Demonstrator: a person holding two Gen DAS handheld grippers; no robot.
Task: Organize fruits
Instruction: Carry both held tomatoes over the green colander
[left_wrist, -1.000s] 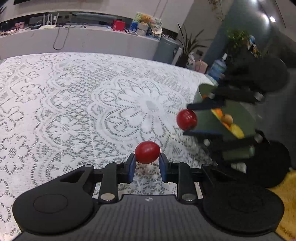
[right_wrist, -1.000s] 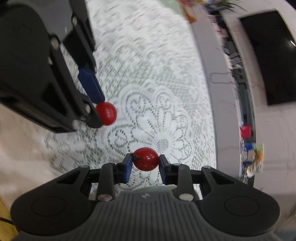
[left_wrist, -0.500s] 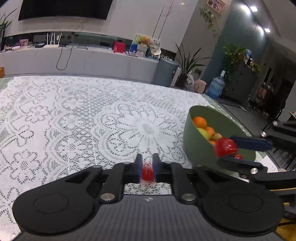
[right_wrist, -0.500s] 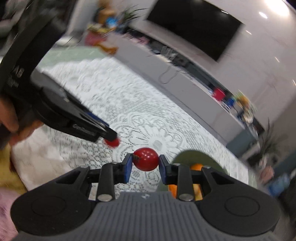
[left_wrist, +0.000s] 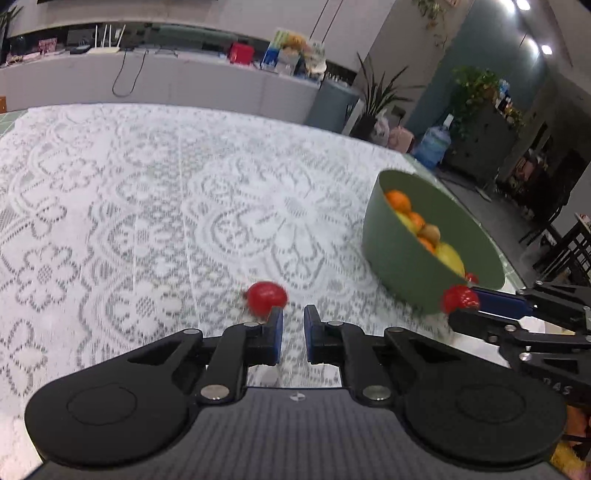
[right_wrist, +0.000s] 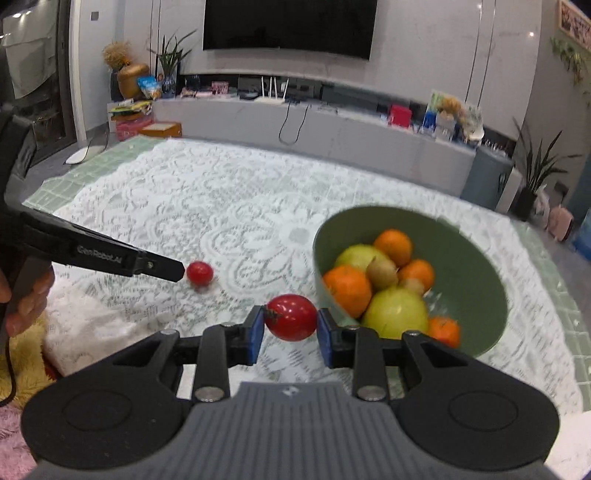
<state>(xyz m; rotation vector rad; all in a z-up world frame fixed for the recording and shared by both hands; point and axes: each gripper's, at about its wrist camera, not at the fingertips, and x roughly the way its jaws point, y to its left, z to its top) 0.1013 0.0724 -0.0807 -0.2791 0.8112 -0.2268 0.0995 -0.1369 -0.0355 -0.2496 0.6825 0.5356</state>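
My left gripper (left_wrist: 293, 325) is nearly shut and holds nothing. A small red tomato (left_wrist: 266, 295) lies on the lace cloth just ahead of its left fingertip; it also shows in the right wrist view (right_wrist: 199, 272), next to the left gripper's tip (right_wrist: 173, 267). My right gripper (right_wrist: 291, 326) is shut on a second red tomato (right_wrist: 291, 317), also seen in the left wrist view (left_wrist: 460, 299), held by the near rim of the green bowl (right_wrist: 480, 280). The bowl (left_wrist: 402, 266) holds oranges, green-yellow fruits and kiwis.
A white lace tablecloth (right_wrist: 229, 206) covers the green table. The bowl stands near the table's right edge. A long grey sideboard (right_wrist: 332, 129) with boxes and a router runs behind the table. Yellow and pink fabric (right_wrist: 22, 369) lies at the near left.
The tomato slipped out of my left gripper and now lies on the cloth ahead of the closed fingers. My right gripper swung round to face the bowl, still holding its tomato.
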